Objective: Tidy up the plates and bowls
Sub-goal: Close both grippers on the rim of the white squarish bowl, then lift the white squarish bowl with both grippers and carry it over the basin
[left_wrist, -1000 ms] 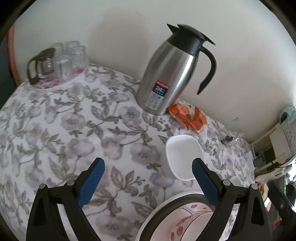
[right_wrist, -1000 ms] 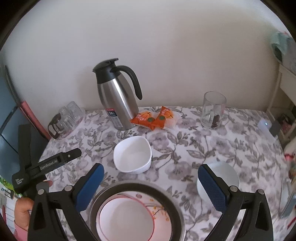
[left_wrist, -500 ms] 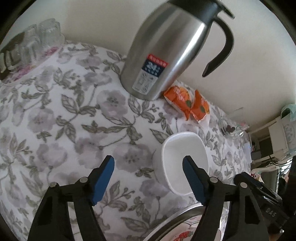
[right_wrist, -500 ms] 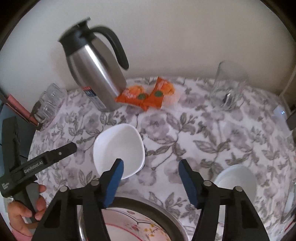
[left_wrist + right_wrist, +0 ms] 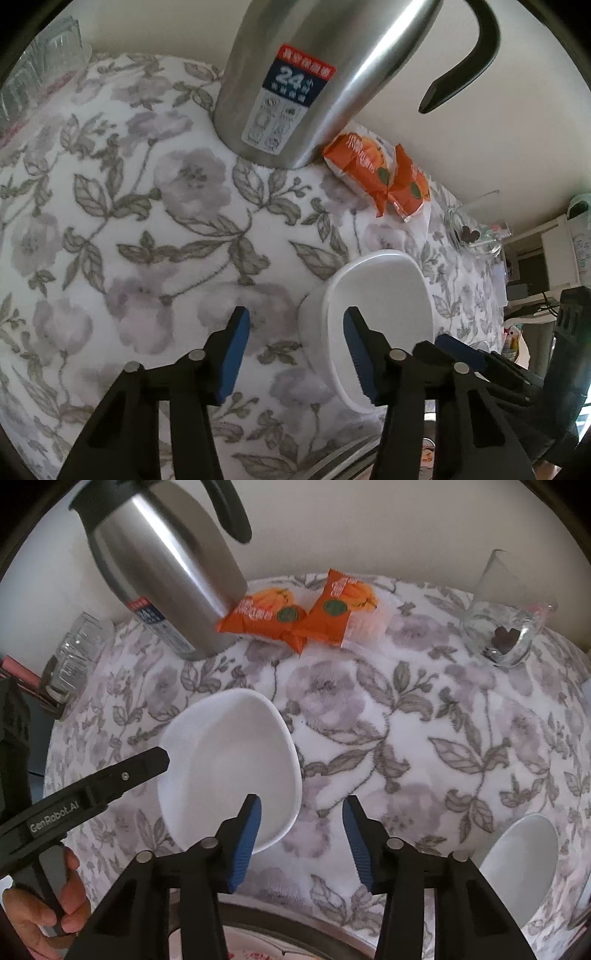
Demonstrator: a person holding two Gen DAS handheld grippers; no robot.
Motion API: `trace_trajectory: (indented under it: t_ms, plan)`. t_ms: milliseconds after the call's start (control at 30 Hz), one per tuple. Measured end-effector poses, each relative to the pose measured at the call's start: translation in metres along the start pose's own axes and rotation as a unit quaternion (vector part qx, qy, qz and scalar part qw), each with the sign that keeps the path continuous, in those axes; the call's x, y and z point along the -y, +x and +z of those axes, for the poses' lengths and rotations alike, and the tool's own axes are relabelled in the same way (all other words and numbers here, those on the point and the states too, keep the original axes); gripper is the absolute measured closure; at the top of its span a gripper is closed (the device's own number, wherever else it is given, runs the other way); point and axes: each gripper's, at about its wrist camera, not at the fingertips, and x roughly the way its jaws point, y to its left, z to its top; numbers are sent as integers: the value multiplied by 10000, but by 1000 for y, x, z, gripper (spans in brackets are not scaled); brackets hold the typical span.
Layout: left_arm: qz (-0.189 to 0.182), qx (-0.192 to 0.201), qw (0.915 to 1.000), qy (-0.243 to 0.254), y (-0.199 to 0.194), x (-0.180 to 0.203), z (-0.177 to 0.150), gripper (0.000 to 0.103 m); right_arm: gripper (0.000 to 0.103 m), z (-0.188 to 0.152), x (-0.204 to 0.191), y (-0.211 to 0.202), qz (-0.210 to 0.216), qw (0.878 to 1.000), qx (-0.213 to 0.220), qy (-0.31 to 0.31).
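1. Where your two views meet, one rounded white bowl (image 5: 229,764) stands upright on the desk (image 5: 406,716), which wears a grey floral cloth; the bowl is empty.
2. Your left tool (image 5: 295,343) is partly open, with one blue pad (image 5: 356,354) inside the bowl and the other outside it on the cloth, so the near wall sits between them. Whether either pad touches the wall cannot be told.
3. Your right tool (image 5: 301,840) is also partly open and straddles the bowl's opposite wall: its left pad (image 5: 247,840) lies over the bowl's inside, its right pad over the cloth. It is not closed on anything.
4. A second white bowl (image 5: 517,864) sits near the desk's right edge, well apart from the first, and shows nothing in it.
5. At the bottom of the right view, a dark-rimmed dish (image 5: 295,923) with a red pattern peeks out beneath the tool; its contents are hidden.
6. One steel thermos jug (image 5: 166,561) with a black handle stands at the back.
7. Two orange snack packets (image 5: 299,613) lie just beside the jug.
8. One clear glass (image 5: 506,627) at back right holds a small dark object.
9. A group of clear glasses (image 5: 70,661) stands at back left; the count is unclear.
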Motion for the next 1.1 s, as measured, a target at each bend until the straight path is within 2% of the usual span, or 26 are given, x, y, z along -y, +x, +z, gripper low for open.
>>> trace_trajectory:
  t_ms: [133, 267, 433, 700, 800, 867, 1100]
  plan:
    - [62, -71, 9999, 34, 9, 1, 1, 58, 70, 5, -1, 11, -69, 9999, -118, -8]
    - [69, -110, 9999, 42, 14, 2, 1, 70, 77, 8, -6, 21, -175, 9995, -234, -98]
    - [110, -101, 9998, 116, 18, 8, 2, 75, 87, 10, -14, 26, -242, 9991, -286, -193]
    - [221, -201, 9994, 157, 34, 15, 2, 78, 88, 12, -14, 28, -329, 9984, -370, -258]
    - [172, -190, 9996, 153, 37, 15, 2, 82, 88, 14, -20, 32, -362, 9982, -374, -307]
    - [148, -179, 9995, 191, 36, 16, 1, 89, 88, 14, -20, 33, -384, 9981, -371, -323]
    - [289, -112, 9990, 307, 35, 21, -1, 91, 90, 12, -22, 29, -321, 9985, -266, -358]
